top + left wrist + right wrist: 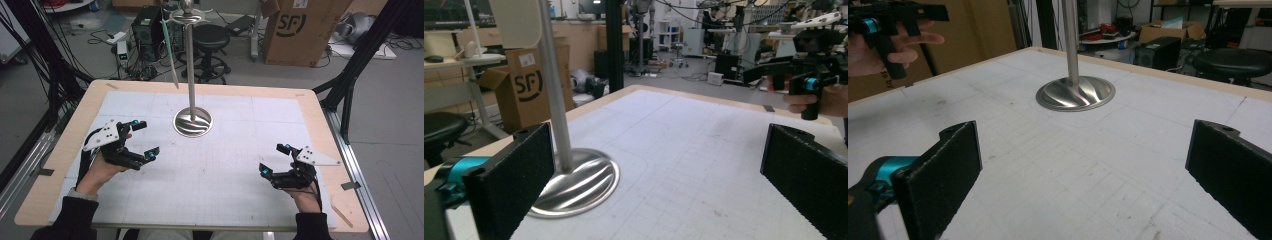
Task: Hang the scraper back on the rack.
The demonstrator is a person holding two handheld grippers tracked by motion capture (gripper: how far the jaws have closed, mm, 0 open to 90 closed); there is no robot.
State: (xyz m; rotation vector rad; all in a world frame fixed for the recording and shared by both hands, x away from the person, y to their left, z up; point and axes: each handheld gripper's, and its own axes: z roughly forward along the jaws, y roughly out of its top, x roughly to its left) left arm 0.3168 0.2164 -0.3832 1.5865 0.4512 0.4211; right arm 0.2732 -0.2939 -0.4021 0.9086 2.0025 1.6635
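Observation:
A metal stand with a round ribbed base (192, 122) and a tall pole rises from the white gridded mat (225, 195), behind the table's centre. A pale green strip (170, 50) hangs from its top arm. My left gripper (146, 138) is held low over the mat, left of the base, open with nothing between its jaws. In the left gripper view the gripper (659, 190) faces the base (574, 182) close by. My right gripper (274, 159) stands open and empty over the mat's right side. In the right gripper view the gripper (1083, 185) faces the base (1075, 94) farther off.
The mat covers most of a wooden table (320, 115). Beyond the far edge stand a black stool (211, 37), a cardboard box (300, 30) and cabling on the floor. Black frame struts (350, 75) flank both sides of the table.

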